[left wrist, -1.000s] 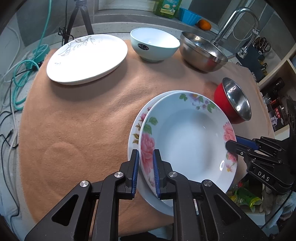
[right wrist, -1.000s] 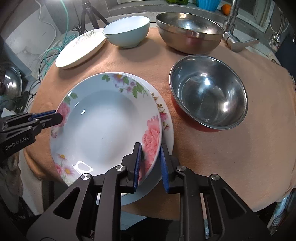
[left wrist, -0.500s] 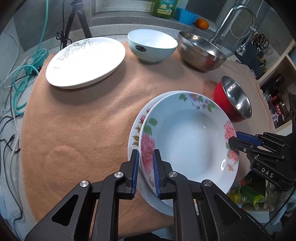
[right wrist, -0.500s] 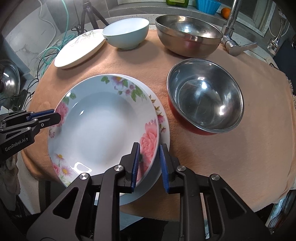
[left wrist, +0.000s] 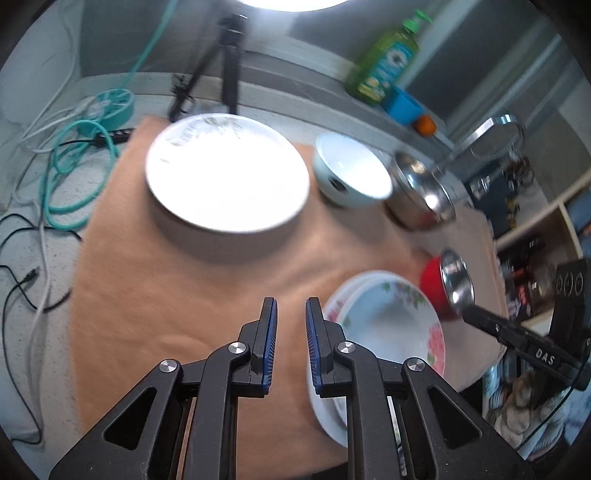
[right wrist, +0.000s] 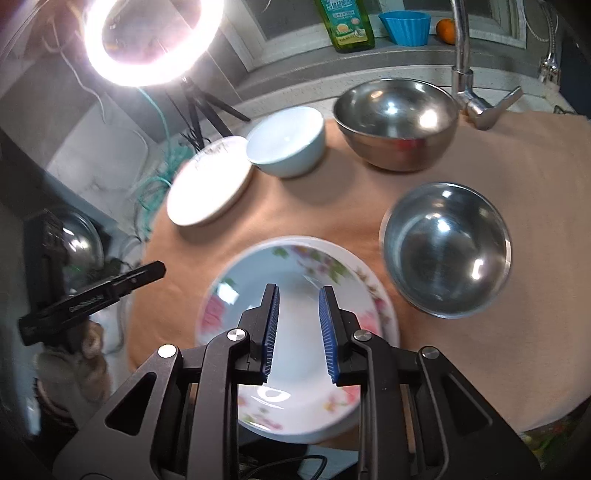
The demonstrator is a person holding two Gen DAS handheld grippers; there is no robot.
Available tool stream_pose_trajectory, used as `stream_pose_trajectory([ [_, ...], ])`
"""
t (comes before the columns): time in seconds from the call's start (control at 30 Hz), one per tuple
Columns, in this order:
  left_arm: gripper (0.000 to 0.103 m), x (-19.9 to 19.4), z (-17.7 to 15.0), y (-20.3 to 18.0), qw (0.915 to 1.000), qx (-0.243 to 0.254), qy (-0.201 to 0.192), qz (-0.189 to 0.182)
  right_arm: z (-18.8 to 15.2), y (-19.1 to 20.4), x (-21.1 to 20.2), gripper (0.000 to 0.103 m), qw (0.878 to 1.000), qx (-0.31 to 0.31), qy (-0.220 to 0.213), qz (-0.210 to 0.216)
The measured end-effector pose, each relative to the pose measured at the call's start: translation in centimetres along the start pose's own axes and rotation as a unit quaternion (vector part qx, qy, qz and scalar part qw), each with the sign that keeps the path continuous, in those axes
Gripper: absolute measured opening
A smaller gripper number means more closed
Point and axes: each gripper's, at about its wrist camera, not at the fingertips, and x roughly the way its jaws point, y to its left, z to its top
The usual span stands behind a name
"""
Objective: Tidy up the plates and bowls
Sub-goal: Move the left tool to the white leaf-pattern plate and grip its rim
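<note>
At the far left of the left wrist view a teal cable (left wrist: pixel 74 166) and thin black and white leads lie coiled on the speckled counter; a black tripod (left wrist: pixel 229 62) stands behind them under the ring light (right wrist: pixel 147 40), whose glare washes out much of the picture. On the peach cloth (left wrist: pixel 166 295) the plain white plate (left wrist: pixel 227 173) sits at the back left, so overexposed and blurred that its grey sprig pattern hardly reads. Just right of it stands the pale blue bowl (left wrist: pixel 351 173), then the large steel bowl (left wrist: pixel 421 195); the red bowl (left wrist: pixel 448 284), steel inside, sits nearer, close beside the plates.

The floral deep plate (left wrist: pixel 391 325), white with pink roses and green leaves on its rim, lies nested on a second flowered plate (left wrist: pixel 325 413) at the cloth's near right edge, overhanging it; the lower plate shows only as a crescent, and motion blur smears both.

The left gripper (left wrist: pixel 291 306) hangs over bare cloth just left of that stack, its blue pads narrowly parted with nothing between them. The right gripper (right wrist: pixel 297 291) hovers above the deep plate's well, its pads a little apart and likewise gripping nothing.

Behind, on the sill, stand a green soap bottle (left wrist: pixel 388 66), a blue cup (right wrist: pixel 404 22) and an orange (right wrist: pixel 445 29); a chrome tap (right wrist: pixel 465 74) rises at the right.
</note>
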Motion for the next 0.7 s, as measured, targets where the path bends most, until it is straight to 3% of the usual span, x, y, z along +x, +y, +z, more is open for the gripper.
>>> stream_pose_trajectory([
  [0.17, 0.014, -0.8, 4.2, 4.8, 0.9987, -0.045, -0.025, 0.004, 2.4, 2.6, 1.2, 0.022, 0.999, 0.007, -0.007, 0.032],
  [0.3, 0.014, -0.1, 7.5, 7.7, 0.9973, -0.065, -0.031, 0.013, 3.6, 5.0, 2.8, 0.022, 0.999, -0.005, -0.009, 0.033],
  [0.53, 0.014, 2.7, 11.9, 10.2, 0.9976, -0.048, -0.023, 0.044, 6.0, 7.7, 7.0, 0.023, 0.999, -0.002, 0.005, 0.034],
  [0.7, 0.014, 4.7, 13.9, 10.4, 0.9986, -0.024, -0.011, 0.046, 7.2, 7.7, 10.1, 0.023, 0.999, 0.02, 0.021, 0.032],
])
